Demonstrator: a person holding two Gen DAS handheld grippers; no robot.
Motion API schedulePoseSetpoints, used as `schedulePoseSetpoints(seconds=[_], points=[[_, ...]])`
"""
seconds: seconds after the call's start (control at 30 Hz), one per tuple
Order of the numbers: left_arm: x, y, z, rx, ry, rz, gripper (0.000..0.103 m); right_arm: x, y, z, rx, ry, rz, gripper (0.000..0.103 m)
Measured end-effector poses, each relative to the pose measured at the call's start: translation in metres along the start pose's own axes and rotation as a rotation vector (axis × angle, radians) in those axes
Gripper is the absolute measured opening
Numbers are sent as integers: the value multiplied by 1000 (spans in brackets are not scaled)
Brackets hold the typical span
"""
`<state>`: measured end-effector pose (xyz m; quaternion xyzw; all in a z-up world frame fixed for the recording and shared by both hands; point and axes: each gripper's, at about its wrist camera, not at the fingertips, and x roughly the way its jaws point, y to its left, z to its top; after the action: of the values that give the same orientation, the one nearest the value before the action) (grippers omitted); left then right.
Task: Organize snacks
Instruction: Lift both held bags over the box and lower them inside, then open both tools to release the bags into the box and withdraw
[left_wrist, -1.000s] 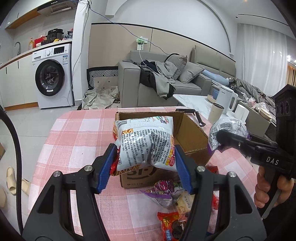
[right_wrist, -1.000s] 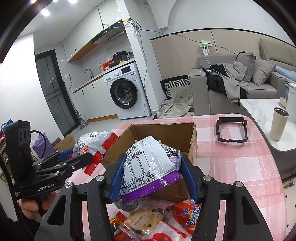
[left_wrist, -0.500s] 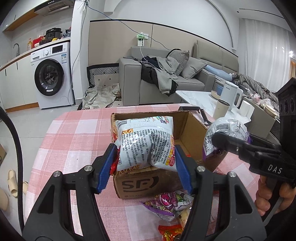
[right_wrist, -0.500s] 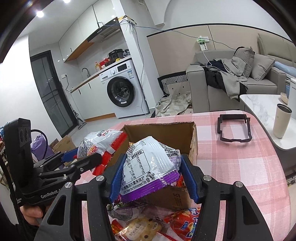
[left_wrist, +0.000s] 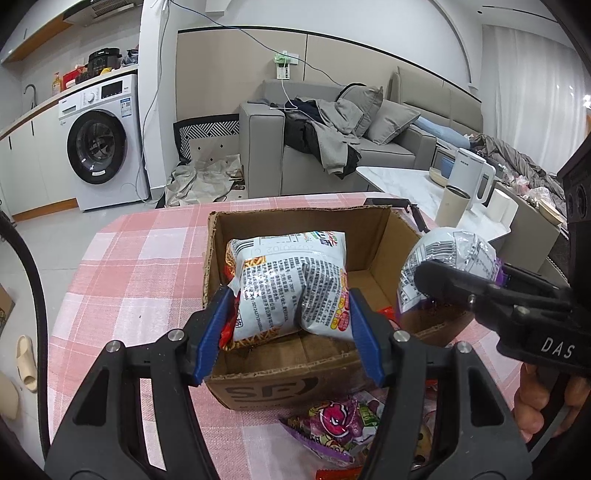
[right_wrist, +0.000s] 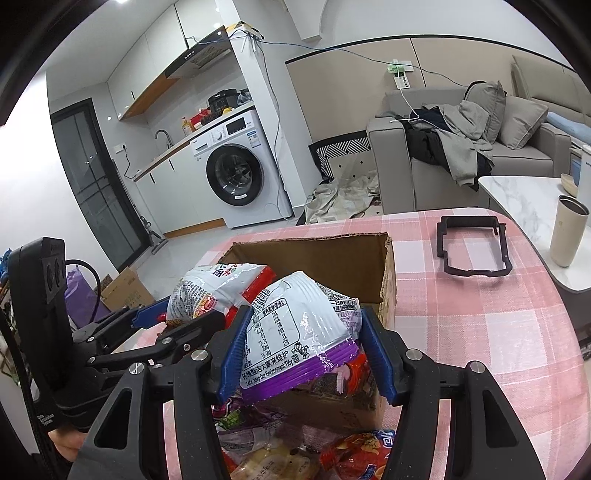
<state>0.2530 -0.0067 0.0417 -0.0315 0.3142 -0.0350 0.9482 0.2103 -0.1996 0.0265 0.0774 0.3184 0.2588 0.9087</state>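
My left gripper is shut on a white and red snack bag and holds it over the open cardboard box. My right gripper is shut on a white and purple snack bag, held over the box's near right corner. The purple bag also shows in the left wrist view, and the red bag in the right wrist view. Several loose snack packets lie on the tablecloth in front of the box, also seen in the right wrist view.
The box stands on a pink checked tablecloth. A black plastic frame lies on the table's far right. A beige cup stands on the marble side table beyond the edge. A sofa and a washing machine stand behind.
Both grippers have moved forward and up over the box with their bags. The box interior now shows from above. The right gripper has drawn closer to the left one.
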Motion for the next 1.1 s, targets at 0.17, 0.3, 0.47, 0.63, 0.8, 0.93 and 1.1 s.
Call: schedulePoseSetpoints(seconds=[0.17,0.3,0.47,0.63,0.8,0.93,1.1], points=[[16,-2,0,6,19,9,60,9,-4,1,0,10,0,59],[25,-2,1,1,29,8,60,14,-4,3,1,16,1,60],[30,-3,3,-3,32,1,61,16,-4,3,-8,16,-1,61],[18,-3,5,-4,20,2,71,8,-4,3,-16,-6,10,70],[-3,-7,1,16,3,12,85,-7,-4,1,-24,-10,27,92],[-25,-9,-6,22,-14,20,97,-24,-3,-4,-22,-28,17,102],[-54,-9,-16,8,-36,15,103,-45,-2,-16,-23,-35,21,103]])
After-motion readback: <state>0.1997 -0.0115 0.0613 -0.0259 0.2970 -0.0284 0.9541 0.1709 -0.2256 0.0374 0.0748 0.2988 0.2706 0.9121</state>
